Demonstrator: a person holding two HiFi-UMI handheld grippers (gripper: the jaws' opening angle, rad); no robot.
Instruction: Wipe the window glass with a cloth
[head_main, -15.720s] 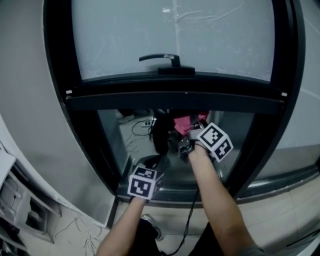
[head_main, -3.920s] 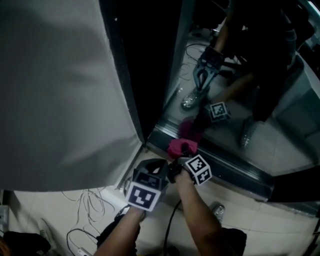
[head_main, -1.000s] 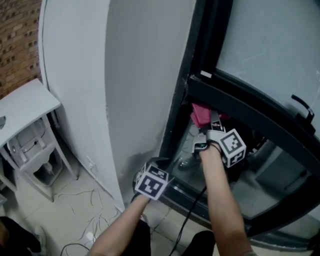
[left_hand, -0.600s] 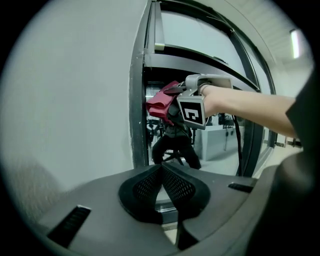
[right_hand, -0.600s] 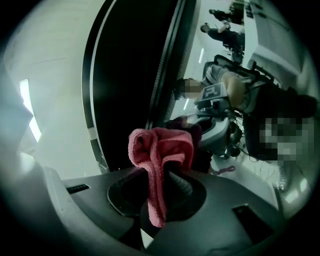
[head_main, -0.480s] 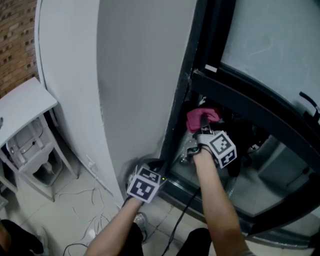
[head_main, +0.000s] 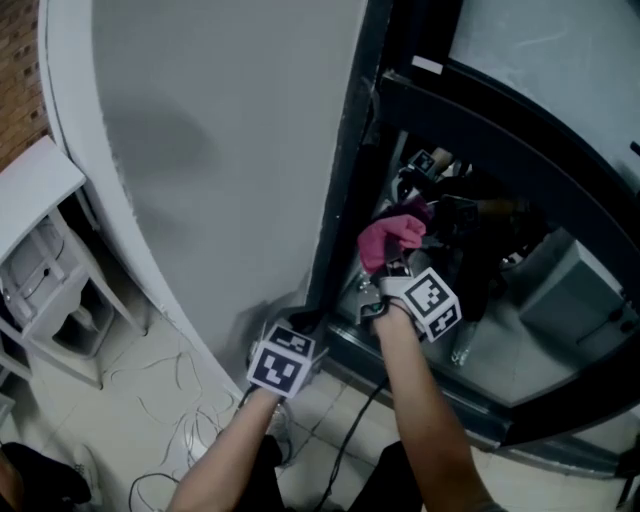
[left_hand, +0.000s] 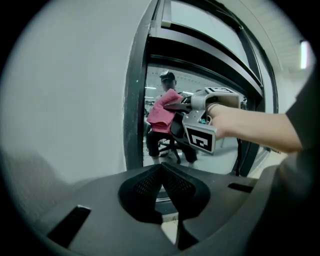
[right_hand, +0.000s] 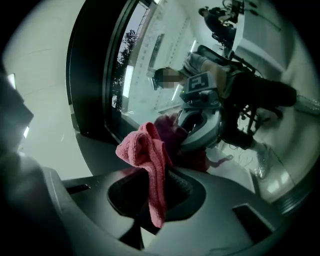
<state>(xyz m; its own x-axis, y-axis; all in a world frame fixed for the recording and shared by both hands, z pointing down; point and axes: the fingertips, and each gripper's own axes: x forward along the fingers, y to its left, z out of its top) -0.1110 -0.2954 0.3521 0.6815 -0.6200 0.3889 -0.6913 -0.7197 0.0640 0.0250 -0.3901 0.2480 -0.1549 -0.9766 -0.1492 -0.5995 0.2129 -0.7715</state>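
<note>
Right gripper (head_main: 396, 268), clenching the pink cloth (head_main: 386, 238), is sliding lower down the window glass (head_main: 545, 310); cloth's bunched length is pointing up against it, left gripper (head_main: 305, 325) is staying clenched, empty

Two grippers show: one left gripper (left_hand: 161, 169) and one right gripper (right_hand: 154, 182). There is one pink cloth (head_main: 386, 238), one black-framed window (head_main: 345, 170), and one white table (head_main: 35, 185) at the head view's left edge.
</note>
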